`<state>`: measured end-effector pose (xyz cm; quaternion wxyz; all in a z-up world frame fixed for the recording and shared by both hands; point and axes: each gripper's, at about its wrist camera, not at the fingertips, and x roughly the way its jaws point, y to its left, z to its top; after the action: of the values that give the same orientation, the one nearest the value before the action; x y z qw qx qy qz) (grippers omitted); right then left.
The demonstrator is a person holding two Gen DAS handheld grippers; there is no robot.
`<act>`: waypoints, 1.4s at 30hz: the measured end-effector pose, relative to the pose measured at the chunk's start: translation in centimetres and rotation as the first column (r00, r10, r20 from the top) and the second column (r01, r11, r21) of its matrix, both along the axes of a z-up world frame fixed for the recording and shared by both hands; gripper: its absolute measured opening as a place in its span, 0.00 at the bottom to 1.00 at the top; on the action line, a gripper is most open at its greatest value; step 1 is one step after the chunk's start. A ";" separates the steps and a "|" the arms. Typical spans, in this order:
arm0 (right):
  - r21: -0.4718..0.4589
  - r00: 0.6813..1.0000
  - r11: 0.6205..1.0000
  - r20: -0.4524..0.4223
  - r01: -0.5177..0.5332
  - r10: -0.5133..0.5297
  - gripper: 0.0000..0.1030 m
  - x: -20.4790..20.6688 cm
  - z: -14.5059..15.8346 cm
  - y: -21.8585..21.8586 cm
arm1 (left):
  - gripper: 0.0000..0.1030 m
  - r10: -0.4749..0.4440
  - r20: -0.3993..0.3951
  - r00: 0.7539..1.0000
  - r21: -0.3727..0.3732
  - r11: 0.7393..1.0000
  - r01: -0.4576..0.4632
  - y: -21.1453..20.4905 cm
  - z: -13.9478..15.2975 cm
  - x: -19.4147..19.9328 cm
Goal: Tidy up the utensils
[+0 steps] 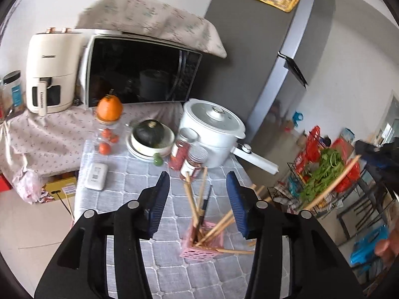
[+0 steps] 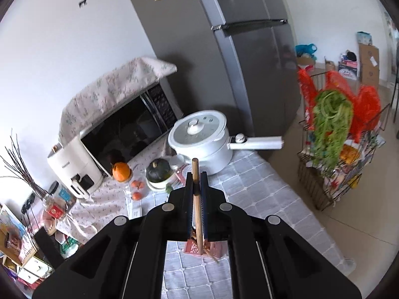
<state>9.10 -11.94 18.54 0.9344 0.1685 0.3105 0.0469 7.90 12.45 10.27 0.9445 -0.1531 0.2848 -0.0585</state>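
A pink slotted utensil basket (image 1: 202,245) stands on the grey quilted tablecloth (image 1: 129,182). Several wooden chopsticks (image 1: 192,201) and one dark one stick out of it at different angles. My left gripper (image 1: 198,191) is open above and around the basket, its blue pads apart and empty. My right gripper (image 2: 197,182) is shut on a wooden chopstick (image 2: 197,199) that points down toward the basket (image 2: 194,246). In the left wrist view that chopstick (image 1: 331,184) slants in from the right, above the basket.
A white electric pot (image 1: 212,129) with a long handle, spice jars (image 1: 184,154), a bowl with a dark squash (image 1: 150,137), an orange (image 1: 109,108), a microwave (image 1: 142,72) and an air fryer (image 1: 51,72) sit at the back. A wire rack with greens (image 2: 334,134) stands right of the table. The fridge (image 2: 224,49) is behind.
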 end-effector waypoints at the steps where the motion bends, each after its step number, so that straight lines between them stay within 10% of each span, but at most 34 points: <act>1: -0.007 1.000 1.000 -0.011 -0.005 0.005 0.05 0.5 -0.4 0.6 | 0.45 0.005 -0.001 1.000 0.000 1.000 -0.005 0.3 -0.3 -0.1; 10: -0.054 0.997 0.998 -0.068 -0.027 0.024 0.06 5.0 -6.3 5.3 | 0.58 0.005 -0.040 0.999 0.002 1.000 -0.005 1.5 -1.8 0.5; 19: -0.132 0.998 0.991 -0.042 0.038 -0.044 0.65 1.7 -8.6 4.0 | 0.93 0.066 0.021 0.998 0.065 0.996 -0.067 0.2 -1.3 -1.5; 26: -0.288 0.978 0.934 0.058 0.210 -0.202 0.92 -4.3 -11.0 0.5 | 0.93 0.096 0.097 0.991 0.210 0.971 -0.114 -4.2 -2.2 -3.7; 42: -0.231 0.938 0.909 0.062 0.347 -0.342 0.93 -8.5 -15.3 -6.7 | 0.93 0.013 0.096 0.995 0.371 0.927 -0.048 -11.2 -5.7 -6.1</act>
<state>0.63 -18.65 3.27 0.9444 0.1068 0.2699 -0.1544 1.85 1.28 4.61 0.9692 0.0275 0.2445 0.0045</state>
